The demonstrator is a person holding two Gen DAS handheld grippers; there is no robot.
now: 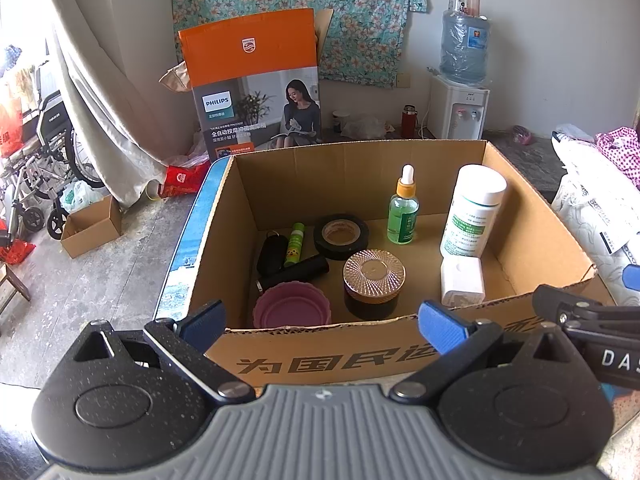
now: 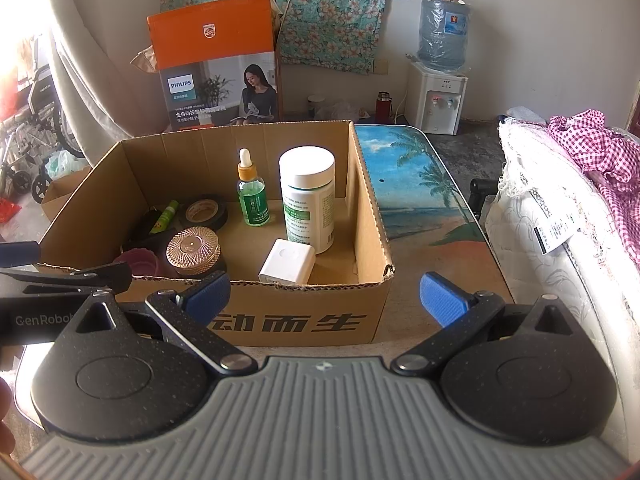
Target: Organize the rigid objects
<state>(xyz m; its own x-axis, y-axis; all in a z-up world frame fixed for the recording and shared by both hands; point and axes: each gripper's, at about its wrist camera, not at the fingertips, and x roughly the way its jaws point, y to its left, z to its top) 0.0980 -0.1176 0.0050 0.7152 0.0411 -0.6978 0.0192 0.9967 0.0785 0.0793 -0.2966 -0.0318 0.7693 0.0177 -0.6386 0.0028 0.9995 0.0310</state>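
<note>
An open cardboard box (image 1: 352, 344) (image 2: 376, 248) stands on a table with a beach print. Inside are a white pill bottle (image 1: 472, 212) (image 2: 308, 196), a green dropper bottle (image 1: 403, 208) (image 2: 252, 196), a black tape roll (image 1: 341, 236) (image 2: 204, 212), a round jar with a copper lid (image 1: 374, 276) (image 2: 192, 250), a white cube charger (image 1: 462, 280) (image 2: 286, 262), a pink cup (image 1: 292, 310), a green tube (image 1: 295, 244) and dark items. My left gripper (image 1: 322, 326) is open before the box's near wall. My right gripper (image 2: 324, 300) is open at the box's right corner. Both hold nothing.
The beach-print table (image 2: 420, 200) extends right of the box. An orange Philips carton (image 1: 256, 80) stands behind. A water dispenser (image 1: 460, 108), a wheelchair (image 1: 44, 160), a small cardboard box (image 1: 92, 228) on the floor and bedding (image 2: 560, 220) at right surround the spot.
</note>
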